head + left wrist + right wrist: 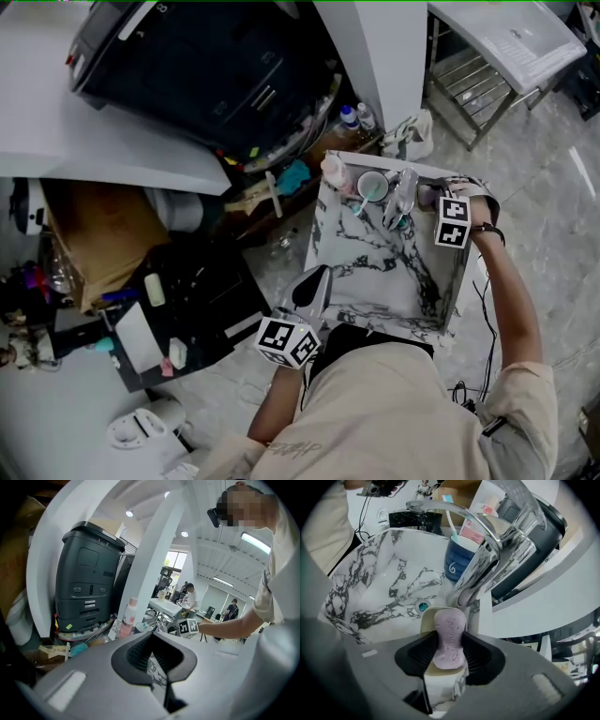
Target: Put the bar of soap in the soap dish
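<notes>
Right tool (449,644), seen in the right gripper view, is closing on the bar of soap (450,634): its two ribbed pads are pressing on the long sides of the lilac bar, which is standing on edge between them, its rounded end projecting toward 12 o'clock past the tips. The soap dish (426,619), cream in colour, is lying directly beneath and just behind the bar, on the rim of the marbled sink (384,588); whether the bar is already touching the dish cannot be told. The chrome faucet (487,559) is rising at 1 o'clock from the soap, the blue cup (459,562) is standing at 12 o'clock, and the drain (423,605) is showing at 11 o'clock. In the head view this tool is working at the 1 o'clock corner of the sink, while the left tool (153,648) is hanging at the 7 o'clock edge, its jaws standing a narrow slit apart and gripping nothing. Handling, as a judgement: the bar is probably light and firm but smooth, and slippery if damp, so a hold across the middle of its long sides, as here, is suiting it best. A hard squeeze is risking dents or the bar shooting forward.
</notes>
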The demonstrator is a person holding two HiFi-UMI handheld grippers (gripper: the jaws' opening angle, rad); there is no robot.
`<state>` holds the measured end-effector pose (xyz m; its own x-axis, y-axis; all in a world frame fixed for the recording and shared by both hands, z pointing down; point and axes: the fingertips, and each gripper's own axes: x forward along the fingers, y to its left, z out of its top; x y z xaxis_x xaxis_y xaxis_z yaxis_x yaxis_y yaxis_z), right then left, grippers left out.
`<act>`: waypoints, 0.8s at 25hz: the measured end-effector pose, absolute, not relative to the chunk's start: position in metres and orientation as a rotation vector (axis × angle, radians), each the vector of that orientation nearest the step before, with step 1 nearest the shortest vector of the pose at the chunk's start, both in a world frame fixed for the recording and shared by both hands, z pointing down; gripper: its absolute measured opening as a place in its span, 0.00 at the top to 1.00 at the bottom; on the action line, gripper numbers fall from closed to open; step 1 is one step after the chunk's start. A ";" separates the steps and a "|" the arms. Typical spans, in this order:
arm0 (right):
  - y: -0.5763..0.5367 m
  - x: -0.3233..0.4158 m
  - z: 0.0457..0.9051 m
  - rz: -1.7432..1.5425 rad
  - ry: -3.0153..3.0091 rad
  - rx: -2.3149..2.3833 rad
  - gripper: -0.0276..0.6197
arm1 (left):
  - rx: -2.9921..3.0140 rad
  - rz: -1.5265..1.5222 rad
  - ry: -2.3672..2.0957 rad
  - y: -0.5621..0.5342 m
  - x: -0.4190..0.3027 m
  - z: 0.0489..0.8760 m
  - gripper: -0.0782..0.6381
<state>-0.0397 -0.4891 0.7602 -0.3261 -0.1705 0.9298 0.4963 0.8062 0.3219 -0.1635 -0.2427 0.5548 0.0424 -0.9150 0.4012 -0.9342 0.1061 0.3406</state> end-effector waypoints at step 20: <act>-0.453 -0.003 0.653 -0.297 -2.240 0.357 0.64 | 2.061 0.022 -1.691 -0.265 -0.148 0.539 0.87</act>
<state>-0.0027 -0.4531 0.6525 -0.6166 -0.3508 0.7048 -0.1553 0.9318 0.3280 -0.1476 -0.2648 0.5394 0.2398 -0.9225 0.3025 -0.9300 -0.1289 0.3442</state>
